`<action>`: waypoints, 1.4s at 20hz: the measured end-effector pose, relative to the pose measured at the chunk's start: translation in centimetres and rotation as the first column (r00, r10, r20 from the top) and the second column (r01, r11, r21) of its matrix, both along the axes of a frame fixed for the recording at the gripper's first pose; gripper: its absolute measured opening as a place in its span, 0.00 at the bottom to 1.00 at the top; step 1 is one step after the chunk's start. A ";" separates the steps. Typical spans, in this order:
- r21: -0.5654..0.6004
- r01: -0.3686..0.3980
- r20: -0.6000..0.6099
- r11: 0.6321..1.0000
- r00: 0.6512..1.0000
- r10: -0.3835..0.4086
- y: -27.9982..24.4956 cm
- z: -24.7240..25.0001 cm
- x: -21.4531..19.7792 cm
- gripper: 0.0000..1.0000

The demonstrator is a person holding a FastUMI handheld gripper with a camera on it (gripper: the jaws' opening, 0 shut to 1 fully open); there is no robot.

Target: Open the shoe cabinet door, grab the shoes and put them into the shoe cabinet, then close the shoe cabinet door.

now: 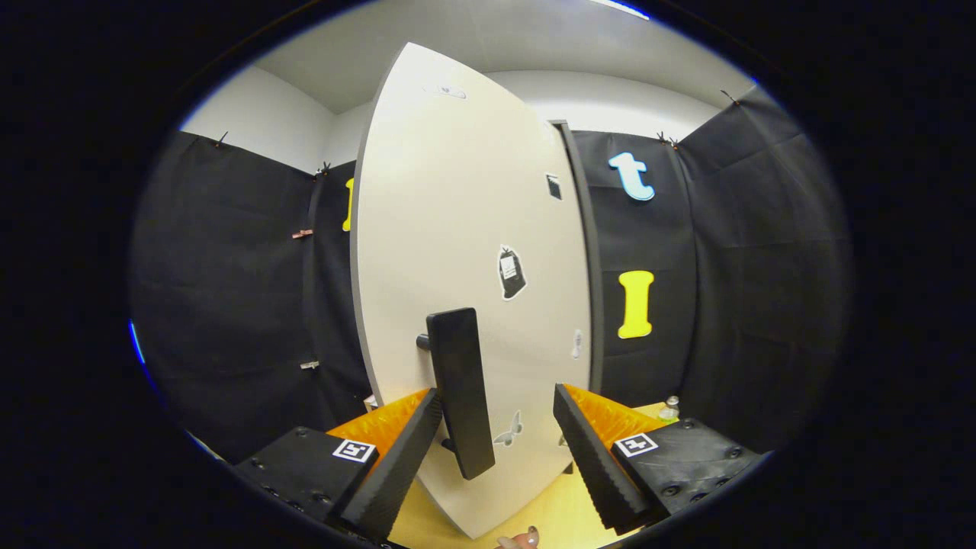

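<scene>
One gripper (497,450) is in service, fingers spread wide apart and clamped on nothing; the dark bar handle (460,390) stands between them, nearer the left finger, which lies close against its lower end, though contact cannot be confirmed; the right finger is clear of it. The handle is fixed upright on the pale shoe cabinet door (465,252), which rises from the fingers toward 12 o'clock; a dark cabinet edge (585,252) shows along the door at about 2 o'clock, and whether the door is fully seated against it or slightly ajar cannot be told. No shoes are visible, so this scene fits either the opening pull or the closing of the door. Judgement on sound practice: centre the handle between both fingers before closing, so neither finger pushes it sideways; grip the bar mid-length, not its tip; move the door along its hinge arc, not straight. A fingertip (526,538) shows at 6 o'clock above the yellow tabletop (557,511); a small bottle (670,409) stands at 4 o'clock.
</scene>
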State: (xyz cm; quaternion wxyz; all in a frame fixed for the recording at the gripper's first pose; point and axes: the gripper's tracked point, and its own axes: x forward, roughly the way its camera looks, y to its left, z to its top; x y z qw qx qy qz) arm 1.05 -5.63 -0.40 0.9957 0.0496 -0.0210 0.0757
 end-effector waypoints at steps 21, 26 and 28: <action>-0.041 -0.024 0.018 0.999 1.000 0.025 9.6 0.1 5.7 0.96; -0.058 -0.019 0.024 0.998 1.000 0.020 9.6 0.2 5.9 0.96; -0.056 -0.017 0.022 0.998 1.000 0.019 9.6 0.2 5.9 0.96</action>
